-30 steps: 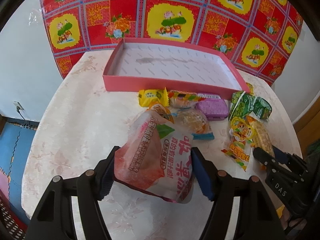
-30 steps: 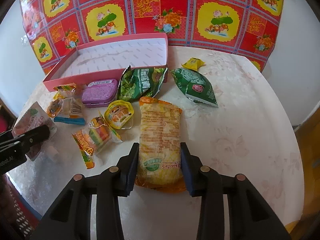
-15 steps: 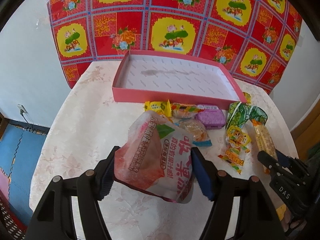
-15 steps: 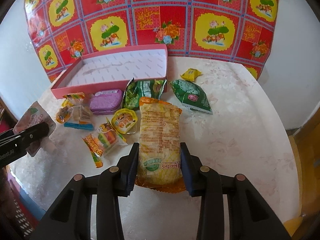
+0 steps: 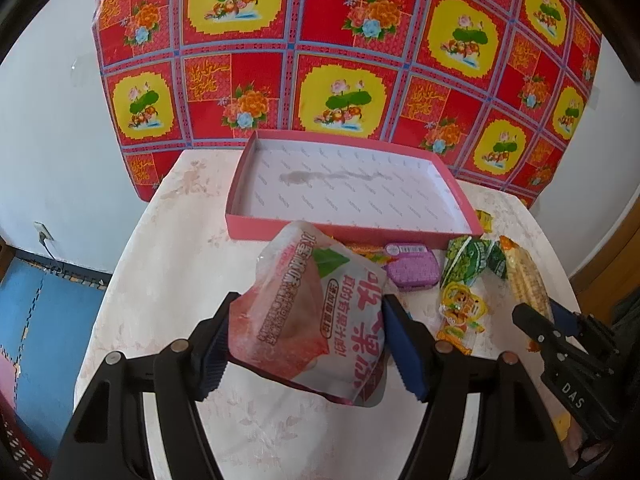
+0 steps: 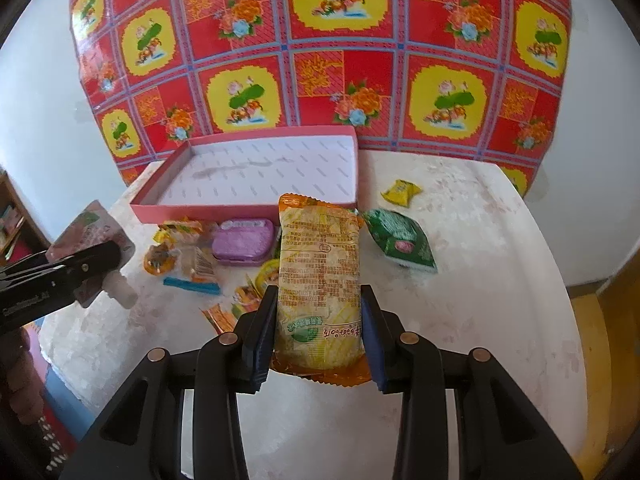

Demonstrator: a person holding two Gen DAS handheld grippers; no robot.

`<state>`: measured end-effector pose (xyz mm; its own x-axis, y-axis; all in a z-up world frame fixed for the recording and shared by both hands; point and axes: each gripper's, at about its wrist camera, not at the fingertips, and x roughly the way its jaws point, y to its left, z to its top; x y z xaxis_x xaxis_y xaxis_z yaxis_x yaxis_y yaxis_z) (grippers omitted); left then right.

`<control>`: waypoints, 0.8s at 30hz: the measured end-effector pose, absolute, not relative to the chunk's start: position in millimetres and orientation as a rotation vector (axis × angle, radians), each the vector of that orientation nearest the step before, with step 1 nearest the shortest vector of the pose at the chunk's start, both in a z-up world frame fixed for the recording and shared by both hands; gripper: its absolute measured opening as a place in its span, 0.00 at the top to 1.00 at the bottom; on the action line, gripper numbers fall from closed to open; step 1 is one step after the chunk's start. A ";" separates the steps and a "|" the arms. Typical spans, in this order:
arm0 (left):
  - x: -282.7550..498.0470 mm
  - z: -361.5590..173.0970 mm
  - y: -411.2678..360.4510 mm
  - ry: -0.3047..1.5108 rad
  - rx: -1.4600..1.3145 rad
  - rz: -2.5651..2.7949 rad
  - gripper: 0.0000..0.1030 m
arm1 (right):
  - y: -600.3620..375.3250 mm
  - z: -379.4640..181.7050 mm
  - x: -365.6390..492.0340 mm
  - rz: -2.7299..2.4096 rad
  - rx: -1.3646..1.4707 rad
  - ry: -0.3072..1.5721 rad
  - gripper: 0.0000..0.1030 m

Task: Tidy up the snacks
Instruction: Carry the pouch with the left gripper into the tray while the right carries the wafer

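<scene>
— Behind the round pale worktop [image 5: 168, 280] hangs a red cloth with yellow lotus squares [image 5: 344, 52], and a pink shallow box [image 5: 344, 232] lies at the far side. What does the left camera add?

— A blue floor mat [image 5: 44, 320] at the near left, and the left tongs [image 5: 308, 344] pinching a pink-and-white jelly pouch [image 5: 312, 320] between both pads, lifted clear of the worktop. The purple tin [image 5: 412, 270] lies just beyond it, near the box's front wall.

— And the right camera?

— It alone shows a dark green packet [image 6: 400, 242] and a small yellow candy [image 6: 400, 192] on the right part of the worktop, apart from the main heap. It also shows the pouch's clear spout [image 6: 122, 294] pointing down. The right tongs [image 6: 318, 336] are clamped on the lower half of a long yellow-orange snack pack [image 6: 320, 276], whose top end reaches toward the box's near wall.

— Where are the loose snacks?

— Between the two tongs, in front of the box; a blue-edged packet [image 6: 196, 276] is left of the tin.
</scene>
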<state>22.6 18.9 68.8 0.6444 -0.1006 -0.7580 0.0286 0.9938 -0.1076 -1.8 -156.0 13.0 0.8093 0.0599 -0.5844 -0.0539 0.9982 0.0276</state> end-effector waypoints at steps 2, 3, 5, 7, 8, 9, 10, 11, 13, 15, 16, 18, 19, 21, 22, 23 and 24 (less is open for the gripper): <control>26.3 70.3 19.1 0.865 -0.087 -0.072 0.29 | -154.3 16.6 0.9 0.073 0.004 0.619 0.62; 29.0 71.7 19.2 0.862 -0.087 -0.072 0.29 | -153.7 17.7 1.9 0.076 0.003 0.616 0.62; 32.9 73.2 19.4 0.859 -0.087 -0.070 0.29 | -153.3 21.7 5.6 0.087 0.004 0.611 0.62; 38.5 75.5 19.7 0.856 -0.088 -0.070 0.29 | -153.3 24.6 9.7 0.093 0.004 0.609 0.62; 41.6 76.7 19.7 0.854 -0.087 -0.069 0.29 | -153.1 26.5 12.5 0.099 0.004 0.608 0.62; 44.3 77.7 19.5 0.852 -0.085 -0.069 0.29 | -153.2 28.0 15.3 0.105 0.005 0.609 0.62; 48.0 78.9 19.3 0.850 -0.084 -0.068 0.29 | -152.9 30.3 19.2 0.121 0.012 0.611 0.62; 51.9 80.1 19.0 0.848 -0.084 -0.068 0.29 | -152.6 32.2 21.8 0.131 0.018 0.613 0.62; 59.0 82.3 18.0 0.843 -0.085 -0.068 0.29 | -151.1 36.5 28.7 0.148 0.025 0.614 0.62; 67.1 85.1 16.2 0.837 -0.082 -0.070 0.29 | -149.5 40.3 34.7 0.157 0.027 0.615 0.62; 70.3 86.3 15.5 0.835 -0.080 -0.071 0.29 | -149.0 42.6 38.7 0.164 0.031 0.617 0.62; 77.2 88.9 13.6 0.829 -0.076 -0.077 0.29 | -148.2 46.8 45.1 0.172 0.034 0.616 0.62; 81.1 90.1 12.4 0.825 -0.072 -0.078 0.29 | -147.9 48.3 47.6 0.173 0.034 0.615 0.62; 87.6 92.0 10.4 0.819 -0.065 -0.082 0.29 | -147.0 52.7 54.1 0.177 0.032 0.607 0.62; 91.9 92.9 9.1 0.815 -0.061 -0.085 0.29 | -146.3 55.8 58.2 0.177 0.029 0.602 0.62; 95.2 93.6 8.1 0.814 -0.058 -0.085 0.29 | -146.1 58.0 61.3 0.178 0.028 0.599 0.62; 100.1 94.9 6.7 0.812 -0.055 -0.088 0.29 | -146.1 60.4 64.3 0.180 0.029 0.596 0.62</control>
<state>100.1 6.7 94.9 0.6849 -0.0995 -0.7219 0.0575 0.9949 -0.0826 64.3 -146.1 60.4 0.8124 0.1768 -0.5556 -0.1599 0.9839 0.0793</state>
